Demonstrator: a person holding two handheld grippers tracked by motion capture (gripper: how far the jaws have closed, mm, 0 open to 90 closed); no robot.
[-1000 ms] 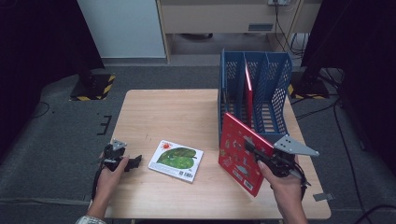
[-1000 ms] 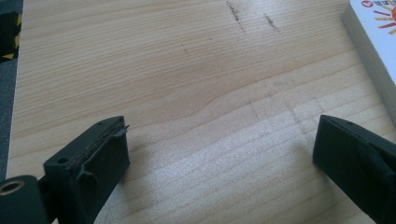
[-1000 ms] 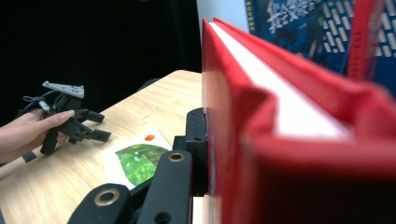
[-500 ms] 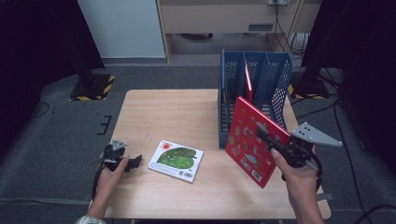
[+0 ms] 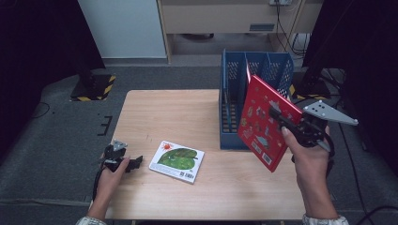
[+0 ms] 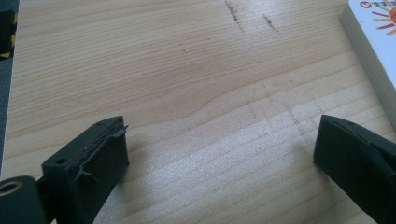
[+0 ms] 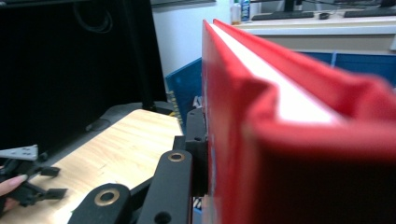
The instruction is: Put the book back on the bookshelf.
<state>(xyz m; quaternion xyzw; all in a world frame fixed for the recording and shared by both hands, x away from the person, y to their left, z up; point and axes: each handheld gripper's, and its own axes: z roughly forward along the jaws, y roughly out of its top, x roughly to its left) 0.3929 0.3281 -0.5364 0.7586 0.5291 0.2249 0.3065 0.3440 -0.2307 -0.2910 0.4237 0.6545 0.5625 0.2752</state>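
The right gripper [image 5: 281, 119] has its jaws clamped on a red book [image 5: 263, 122], holding it tilted in the air above the table [image 5: 187, 112], just in front of the blue file rack [image 5: 234, 93]. The left gripper [image 5: 129, 163] rests on the table with its jaws apart (nothing between them), near a green book [image 5: 177, 161] lying flat.

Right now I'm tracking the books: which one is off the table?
The red book, clamped in the right gripper beside the blue rack; the green-covered book lies flat.
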